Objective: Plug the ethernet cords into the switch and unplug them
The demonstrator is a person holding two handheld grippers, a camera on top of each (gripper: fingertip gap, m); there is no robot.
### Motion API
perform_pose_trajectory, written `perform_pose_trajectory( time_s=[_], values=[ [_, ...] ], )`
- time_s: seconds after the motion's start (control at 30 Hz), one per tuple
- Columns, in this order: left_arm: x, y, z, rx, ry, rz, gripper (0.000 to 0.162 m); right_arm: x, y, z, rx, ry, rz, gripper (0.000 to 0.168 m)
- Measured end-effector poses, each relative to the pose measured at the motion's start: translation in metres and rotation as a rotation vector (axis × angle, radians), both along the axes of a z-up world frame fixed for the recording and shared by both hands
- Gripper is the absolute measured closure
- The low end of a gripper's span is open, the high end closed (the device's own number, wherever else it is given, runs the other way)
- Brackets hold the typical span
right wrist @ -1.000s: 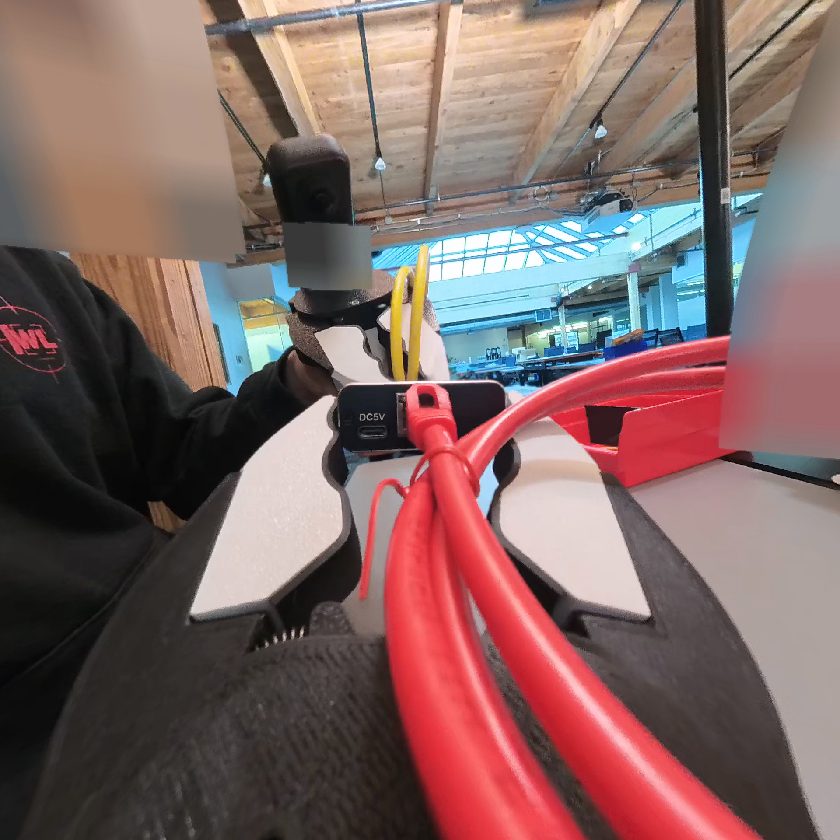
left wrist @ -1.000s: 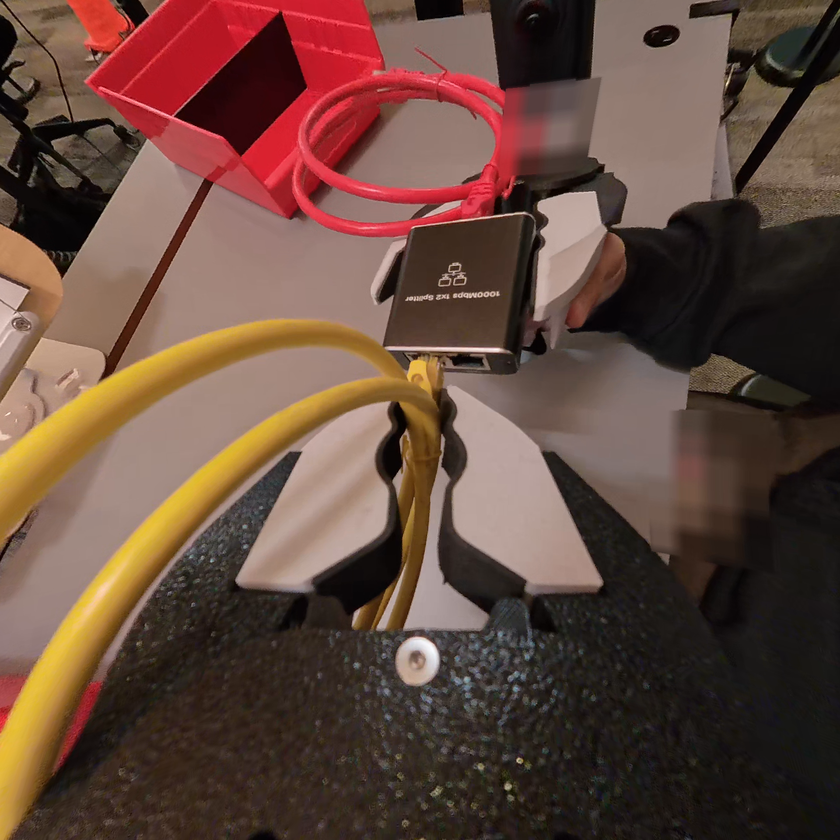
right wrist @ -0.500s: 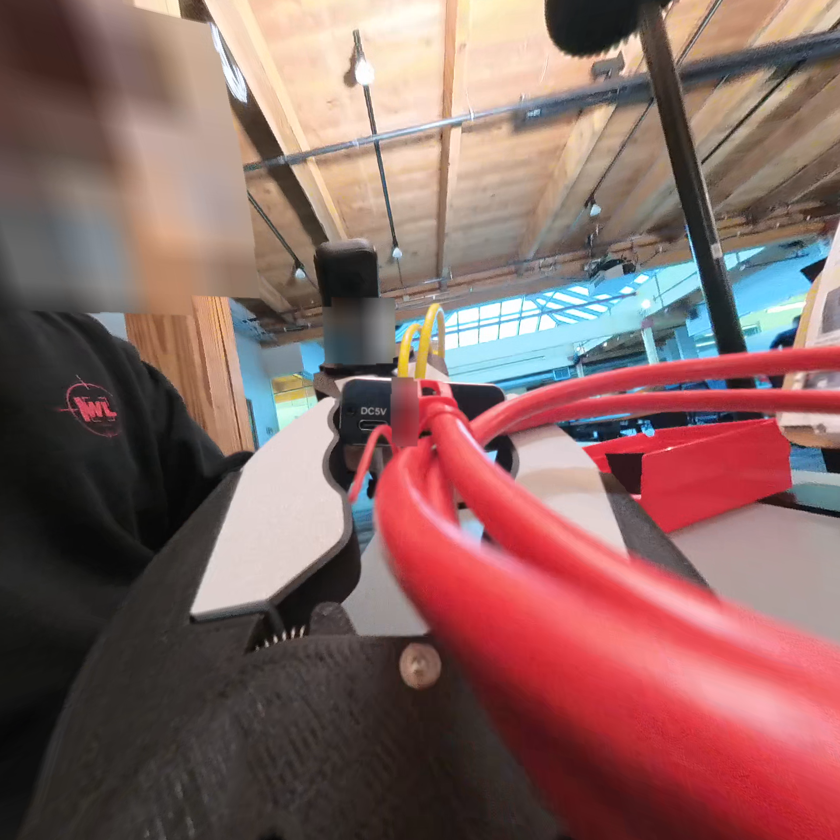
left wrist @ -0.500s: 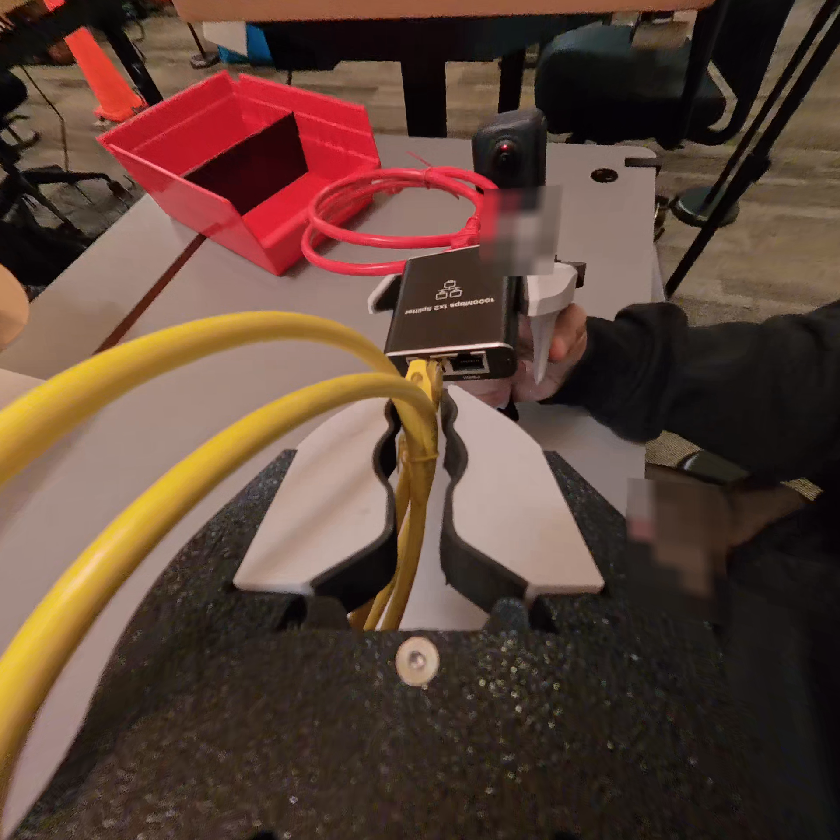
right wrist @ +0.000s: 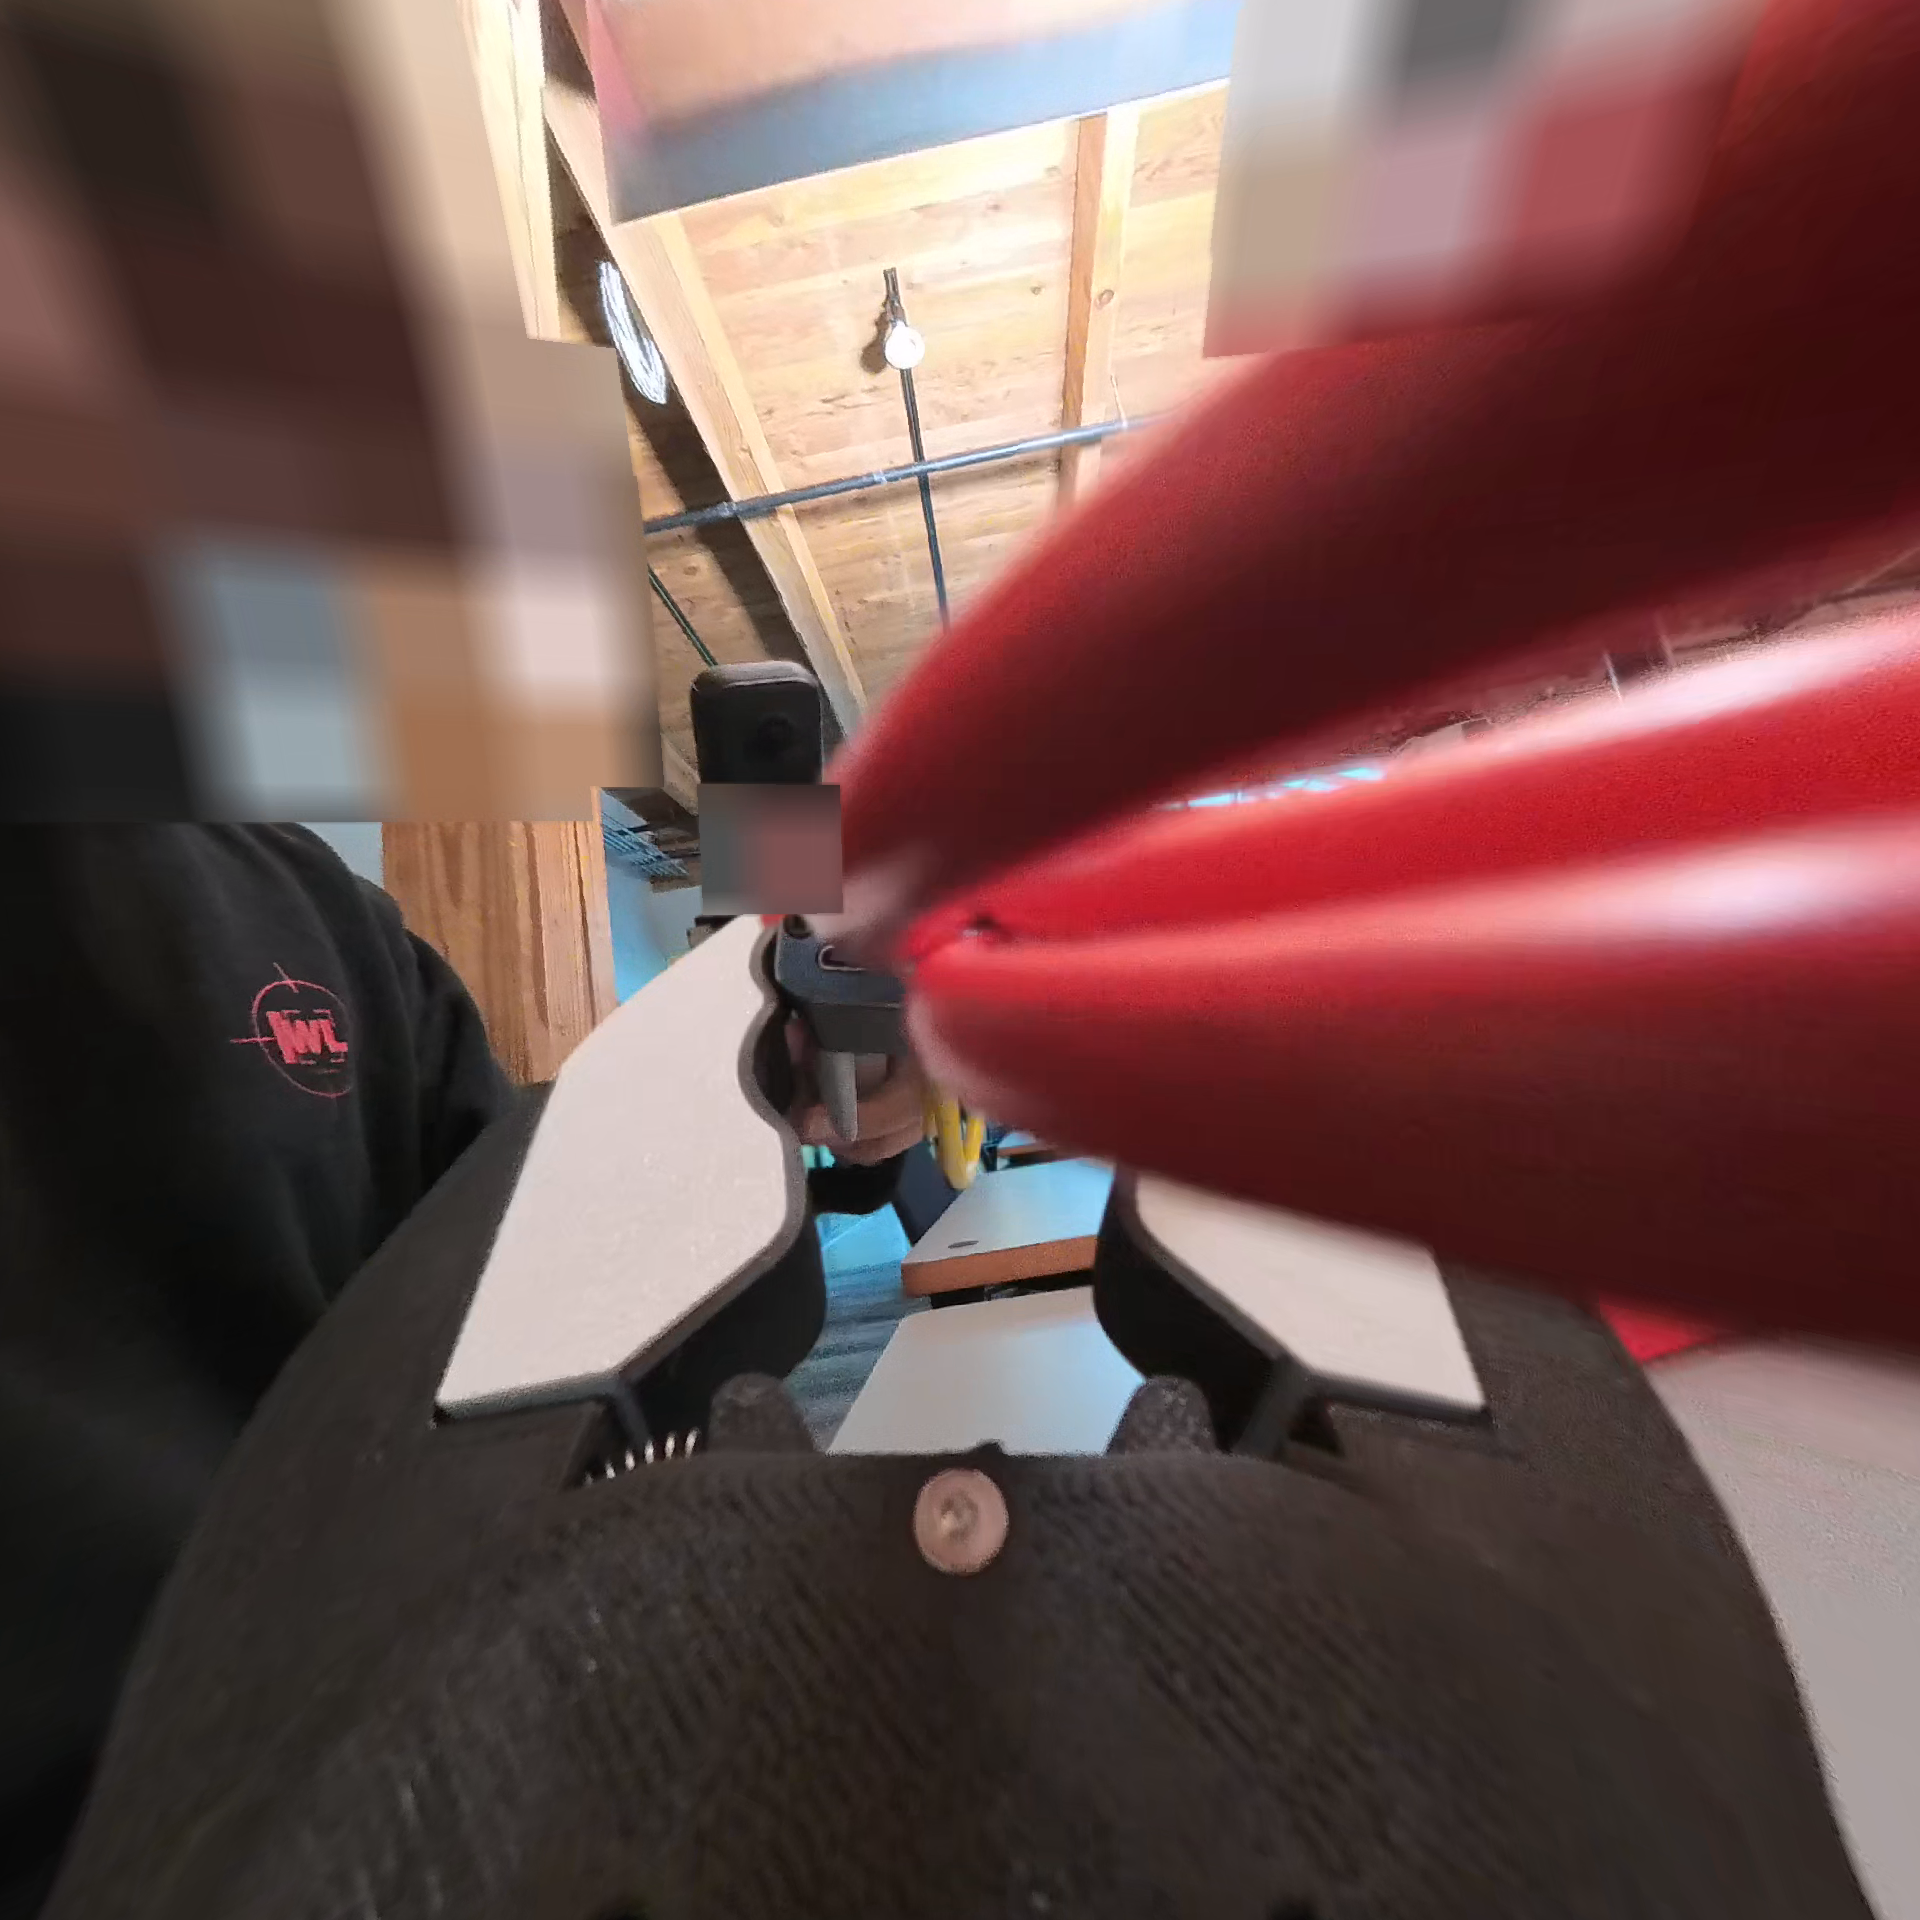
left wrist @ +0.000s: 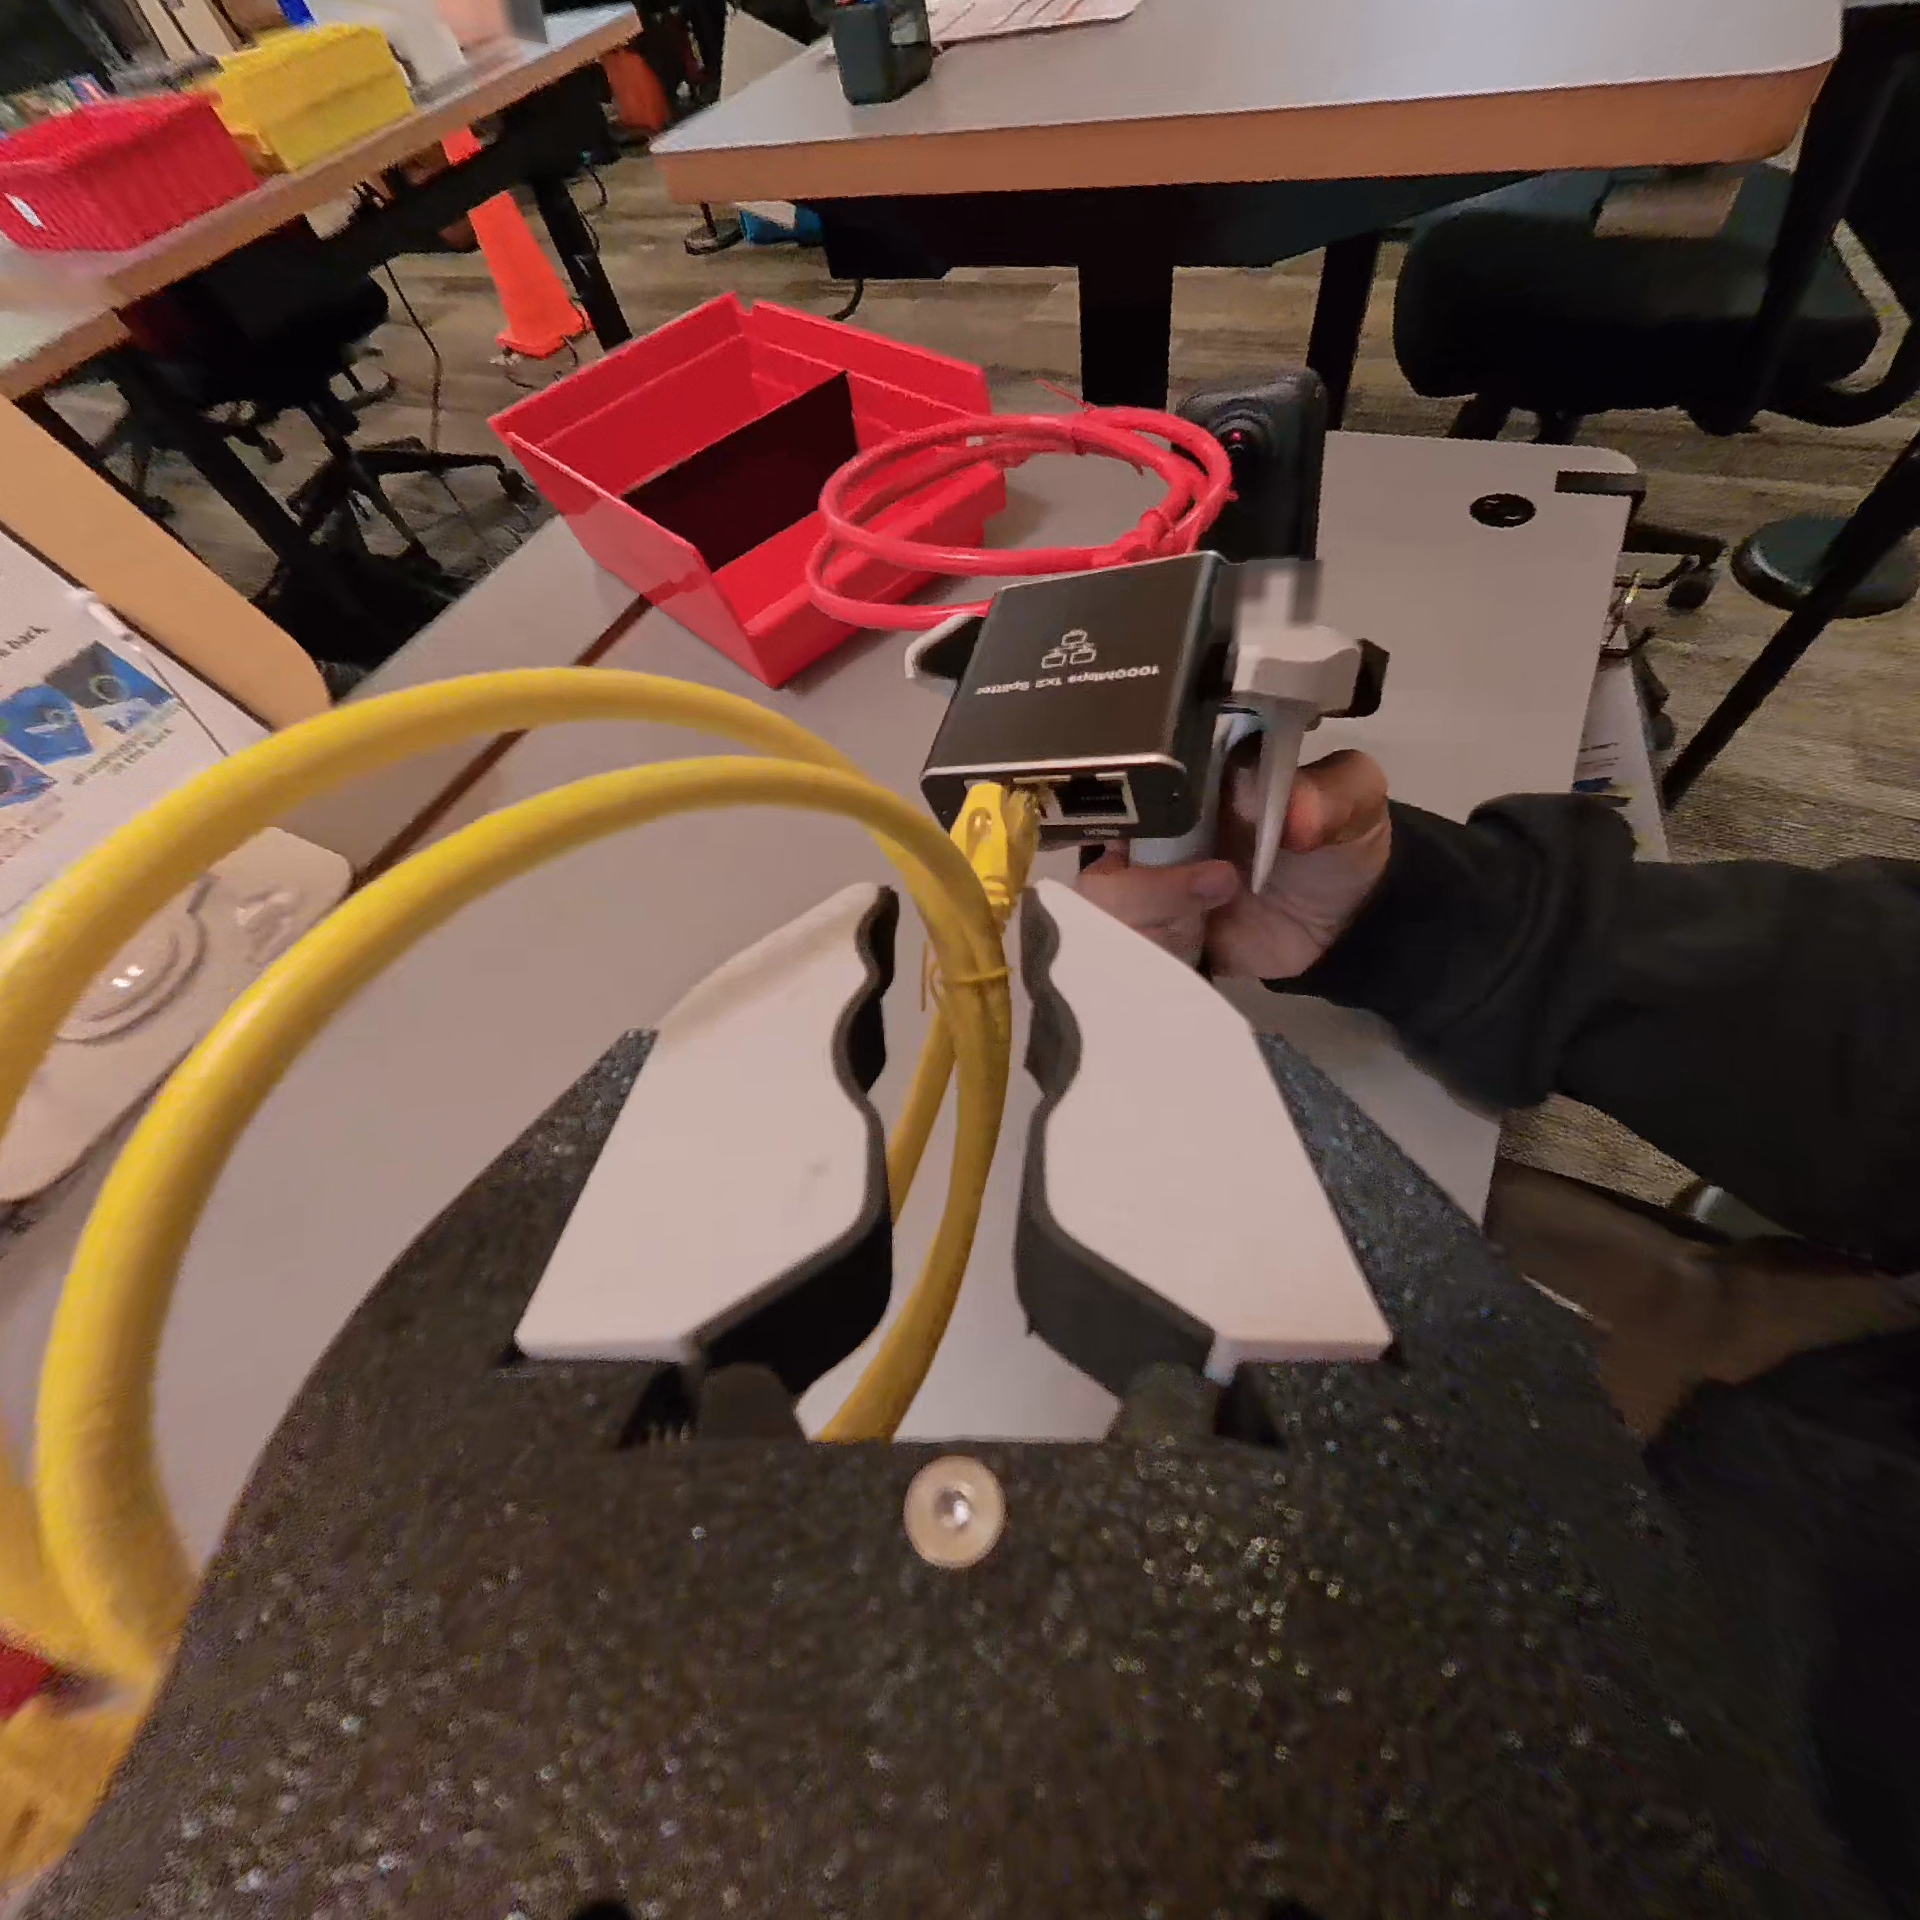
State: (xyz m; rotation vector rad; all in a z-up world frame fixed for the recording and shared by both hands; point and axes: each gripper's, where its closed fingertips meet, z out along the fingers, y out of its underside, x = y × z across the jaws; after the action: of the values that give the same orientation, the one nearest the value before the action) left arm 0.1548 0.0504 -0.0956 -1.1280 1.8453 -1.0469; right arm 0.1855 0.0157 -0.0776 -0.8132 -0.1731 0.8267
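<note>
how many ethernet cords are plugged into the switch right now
2. The yellow cord sits in the left front port of the switch; the red cord runs into its far side, connector hidden there.

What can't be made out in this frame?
- Right wrist view: the blurred red cord covers the switch and its socket, so whether it is plugged in is unclear.
- Left wrist view: the switch hides the right gripper's fingertips.
- Left wrist view: whether the yellow plug is fully seated cannot be told; the yellow cord's loops leave the left edge.
</note>
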Motion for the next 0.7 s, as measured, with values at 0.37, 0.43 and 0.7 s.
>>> perform_pose_trajectory(
  time_s=[0.37,0.43,0.7],
  values=[
    [0.004,-0.013,0.001,-0.104,-0.02,-0.044,0.144,-0.003,-0.005,0.011,0.053,0.042,0.052,0.104],
    [0.005,-0.012,0.001,-0.091,-0.03,-0.04,0.146,-0.003,-0.004,0.01,0.044,0.044,0.05,0.104],
    [0.001,-0.005,-0.005,0.027,0.031,-0.066,0.148,-0.009,0.004,-0.002,-0.11,-0.123,-0.033,0.103]
  ],
)
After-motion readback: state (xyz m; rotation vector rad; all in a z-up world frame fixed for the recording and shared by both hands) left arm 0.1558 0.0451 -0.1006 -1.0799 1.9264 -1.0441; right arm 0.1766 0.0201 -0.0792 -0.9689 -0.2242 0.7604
